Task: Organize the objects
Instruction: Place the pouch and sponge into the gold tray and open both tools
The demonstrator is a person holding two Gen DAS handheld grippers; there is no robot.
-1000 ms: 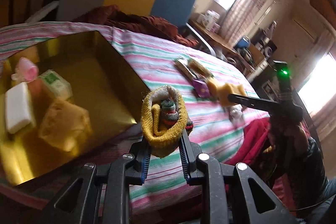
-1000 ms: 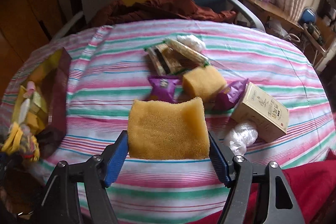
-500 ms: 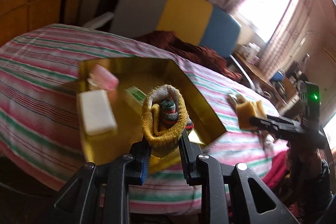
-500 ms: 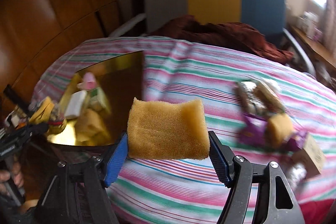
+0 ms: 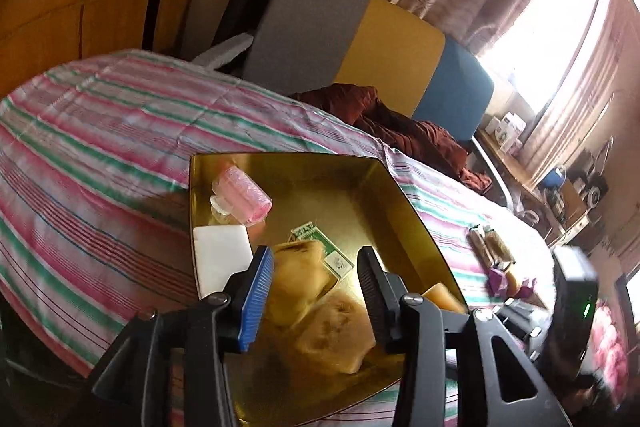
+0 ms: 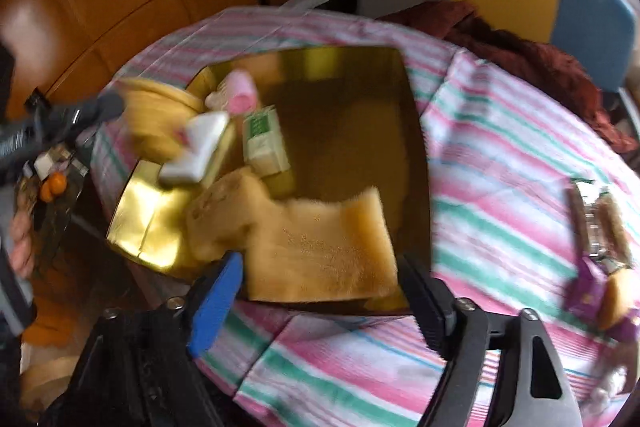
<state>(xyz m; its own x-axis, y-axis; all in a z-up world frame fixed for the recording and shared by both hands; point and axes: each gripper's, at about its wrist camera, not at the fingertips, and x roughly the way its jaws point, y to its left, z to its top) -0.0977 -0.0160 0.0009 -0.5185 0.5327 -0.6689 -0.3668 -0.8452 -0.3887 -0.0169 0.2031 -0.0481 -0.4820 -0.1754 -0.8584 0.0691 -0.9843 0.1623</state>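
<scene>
A gold tray [image 5: 404,195] sits on the striped tablecloth, also in the right wrist view [image 6: 416,131]. My left gripper [image 5: 316,267] is open over it; the yellow sock bundle [image 5: 296,279] lies in the tray between the jaws, apart from them. My right gripper [image 6: 320,279] is open at the tray's near edge. The yellow sponge [image 6: 320,247] lies inside the tray, free of the jaws. The tray also holds another sponge [image 5: 336,335], a pink roller [image 5: 244,197], a white block [image 5: 222,253] and a green-white box [image 6: 264,143].
Snack bars [image 6: 600,231], a purple packet [image 6: 588,291] and a small sponge [image 6: 618,299] lie on the cloth to the right. A grey, yellow and blue chair [image 5: 360,47] with a dark red cloth [image 5: 400,127] stands behind the table.
Both grippers moved to the tray and opened. The sock bundle dropped from the left gripper and the sponge from the right gripper into the tray.
</scene>
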